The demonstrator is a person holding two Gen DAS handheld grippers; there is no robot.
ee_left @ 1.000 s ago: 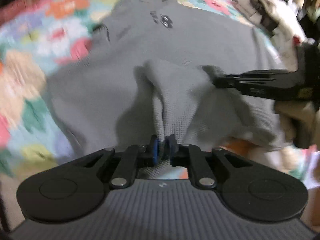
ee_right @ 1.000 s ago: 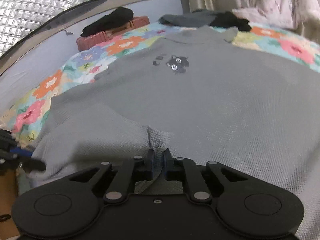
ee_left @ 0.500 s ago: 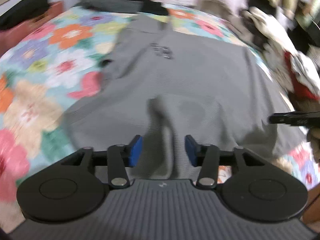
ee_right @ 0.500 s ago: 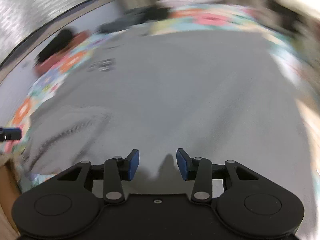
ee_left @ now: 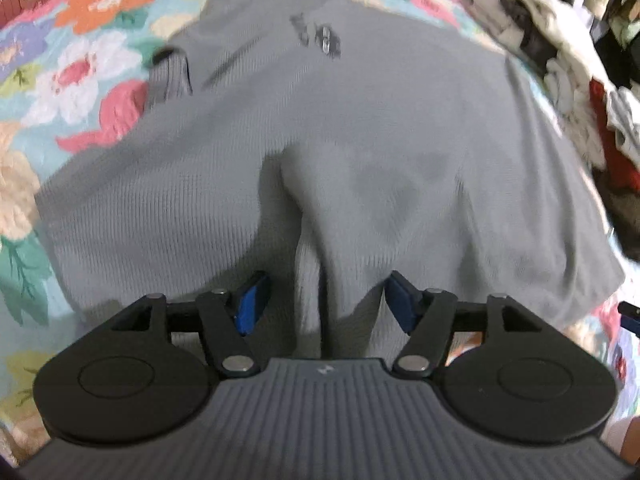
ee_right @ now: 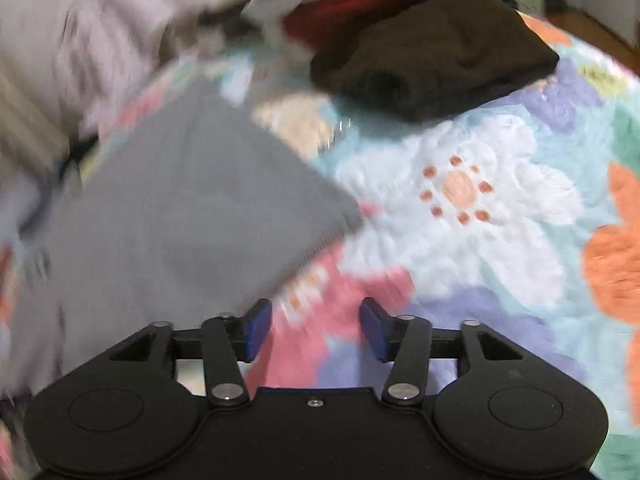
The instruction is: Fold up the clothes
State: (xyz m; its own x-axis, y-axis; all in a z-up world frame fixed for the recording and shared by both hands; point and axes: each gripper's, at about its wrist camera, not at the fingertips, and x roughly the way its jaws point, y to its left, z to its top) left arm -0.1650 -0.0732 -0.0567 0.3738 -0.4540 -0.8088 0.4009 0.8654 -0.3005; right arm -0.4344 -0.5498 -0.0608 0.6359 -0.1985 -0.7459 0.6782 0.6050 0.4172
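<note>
1. We see the left hand-held gripper (ee_left: 324, 304) spread wide, gripping nothing, with a raised ridge of the grey sweater (ee_left: 320, 152) standing up between its blue pads (ee_left: 250, 304). We judge that this ridge could slump sideways or stay as a lump, so any fold laid over it would come out uneven.

2. The right hand-held gripper (ee_right: 316, 332) is also wide apart and empty. It points at the floral bedspread (ee_right: 480, 216), with the sweater's corner (ee_right: 192, 216) lying just beside its left pad. We think a closing pinch here could catch the bedspread rather than the knit, because only the bedspread lies between the pads.

3. The right wrist view is heavily blurred, so we cannot tell exactly where the hem edge runs; a grasp aimed from it risks missing.

4. A dark brown garment (ee_right: 436, 52) and a heap of other clothes (ee_left: 568, 64) sit near the sweater's edges. We judge that a wide sweep of a sleeve could drag into them.

5. The sweater lies spread on the bed, front up, with a small dark motif (ee_left: 320, 36) on the chest. It is a fine ribbed knit, soft and limp. One cuffed sleeve (ee_left: 168, 76) lies partly tucked at the left side, and faint darker patches show near the middle.
</note>
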